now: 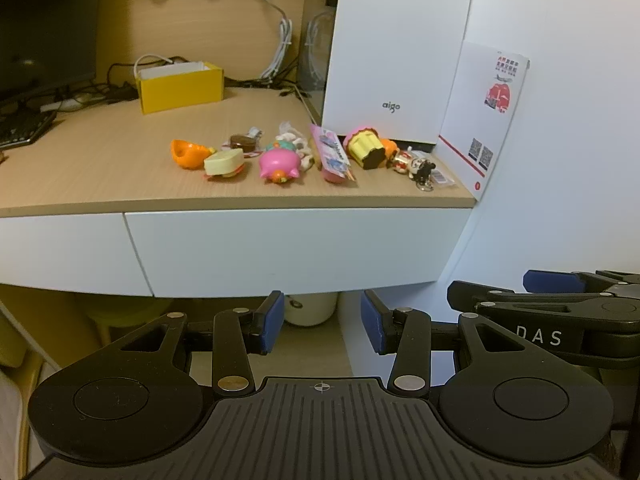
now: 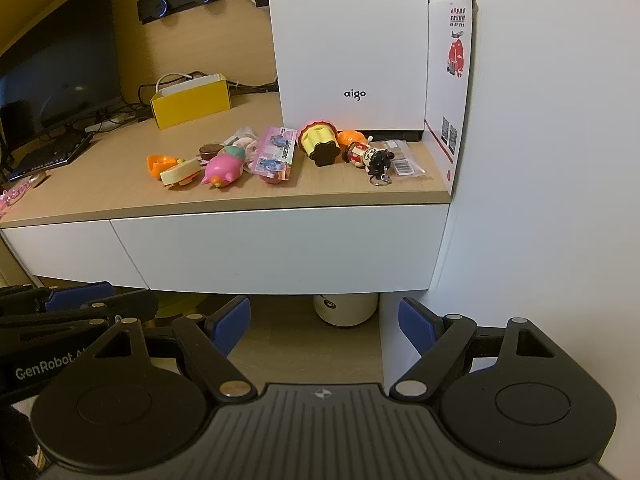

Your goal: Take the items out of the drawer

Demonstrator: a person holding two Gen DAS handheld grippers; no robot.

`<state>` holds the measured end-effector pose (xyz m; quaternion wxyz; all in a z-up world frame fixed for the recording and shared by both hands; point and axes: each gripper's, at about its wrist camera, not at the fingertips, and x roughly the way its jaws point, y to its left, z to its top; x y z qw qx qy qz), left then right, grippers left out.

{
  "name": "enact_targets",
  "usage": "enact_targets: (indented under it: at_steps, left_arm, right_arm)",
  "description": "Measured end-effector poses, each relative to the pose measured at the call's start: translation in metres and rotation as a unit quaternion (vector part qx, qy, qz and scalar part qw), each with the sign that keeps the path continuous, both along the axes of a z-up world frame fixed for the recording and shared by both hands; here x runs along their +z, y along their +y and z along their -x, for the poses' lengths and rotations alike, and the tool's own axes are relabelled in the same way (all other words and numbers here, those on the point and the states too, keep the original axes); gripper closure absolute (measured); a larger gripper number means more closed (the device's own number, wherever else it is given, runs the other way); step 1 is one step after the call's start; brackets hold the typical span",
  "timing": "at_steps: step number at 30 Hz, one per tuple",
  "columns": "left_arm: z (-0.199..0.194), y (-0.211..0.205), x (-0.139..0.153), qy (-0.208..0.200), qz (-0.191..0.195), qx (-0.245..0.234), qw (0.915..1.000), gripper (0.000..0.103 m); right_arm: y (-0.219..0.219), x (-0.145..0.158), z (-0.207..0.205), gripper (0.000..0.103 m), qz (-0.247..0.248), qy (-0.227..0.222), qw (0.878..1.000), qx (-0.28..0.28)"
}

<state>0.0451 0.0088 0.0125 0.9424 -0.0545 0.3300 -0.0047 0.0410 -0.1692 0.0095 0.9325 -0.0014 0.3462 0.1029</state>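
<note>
The white drawer front (image 1: 288,248) (image 2: 276,248) under the wooden desktop is closed. A row of small toys lies on the desk above it: an orange piece (image 1: 185,153), a cream cake toy (image 1: 224,162), a pink pig (image 1: 278,165) (image 2: 224,170), a pink packet (image 1: 331,152), a yellow cupcake (image 1: 365,148) (image 2: 318,142) and a keychain figure (image 1: 420,168) (image 2: 374,158). My left gripper (image 1: 322,322) hangs open and empty in front of and below the drawer. My right gripper (image 2: 325,324) is open and empty too, right beside the left one.
A white aigo box (image 1: 396,60) stands at the desk's back right, with a leaflet (image 1: 484,116) against the wall. A yellow box (image 1: 180,86), cables, a monitor (image 2: 60,60) and a keyboard sit further left. A white bin (image 2: 346,308) stands on the floor under the desk.
</note>
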Motion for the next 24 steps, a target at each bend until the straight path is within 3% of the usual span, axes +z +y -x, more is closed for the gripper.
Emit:
enact_targets:
  at_steps: [24]
  left_arm:
    - [-0.0022, 0.0004, -0.0004, 0.004, -0.001, -0.003, 1.0, 0.057]
  right_arm:
    - [-0.001, -0.0038, -0.0015, 0.021, 0.001, 0.005, 1.0, 0.003]
